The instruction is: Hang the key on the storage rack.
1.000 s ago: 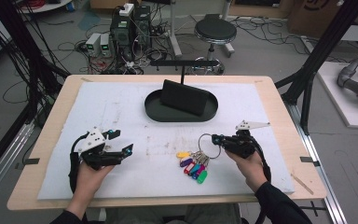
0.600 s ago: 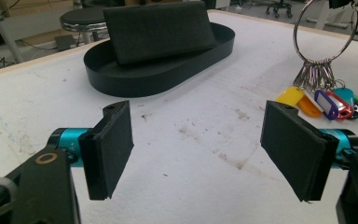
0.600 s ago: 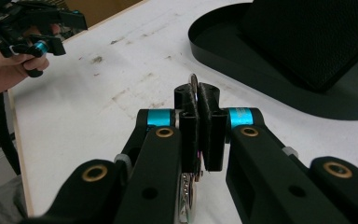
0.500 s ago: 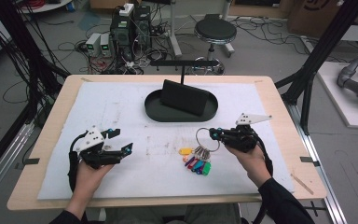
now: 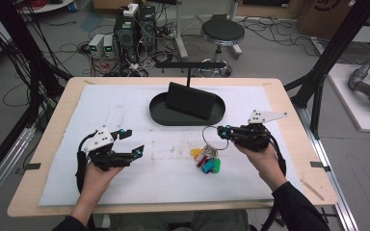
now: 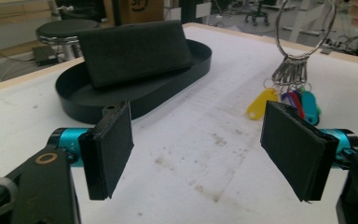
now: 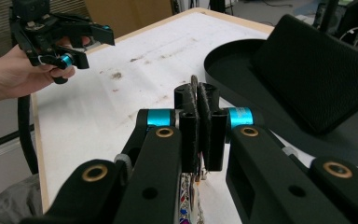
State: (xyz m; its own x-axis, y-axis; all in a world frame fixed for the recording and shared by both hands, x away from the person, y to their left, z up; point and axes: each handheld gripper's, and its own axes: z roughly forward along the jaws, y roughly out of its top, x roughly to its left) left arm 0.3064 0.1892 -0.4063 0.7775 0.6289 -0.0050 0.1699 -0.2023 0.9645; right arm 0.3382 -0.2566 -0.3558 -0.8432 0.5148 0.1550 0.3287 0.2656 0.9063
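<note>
So my right gripper (image 5: 223, 131) had clamped the key ring (image 5: 213, 136) and lifted it higher; tags dangled just off the table (image 5: 125, 190), near the tray (image 5: 187, 118). Left gripper (image 5: 131, 143) sat open.

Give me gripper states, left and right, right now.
Left gripper: open, holding nothing.
Right gripper: closed on the key ring, keys hanging below.

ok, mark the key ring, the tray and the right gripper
key ring (image 5: 210, 133), high view, left arc of the loop
tray (image 5: 158, 110), high view, left rim
right gripper (image 5: 221, 130), high view, shut tips
</note>
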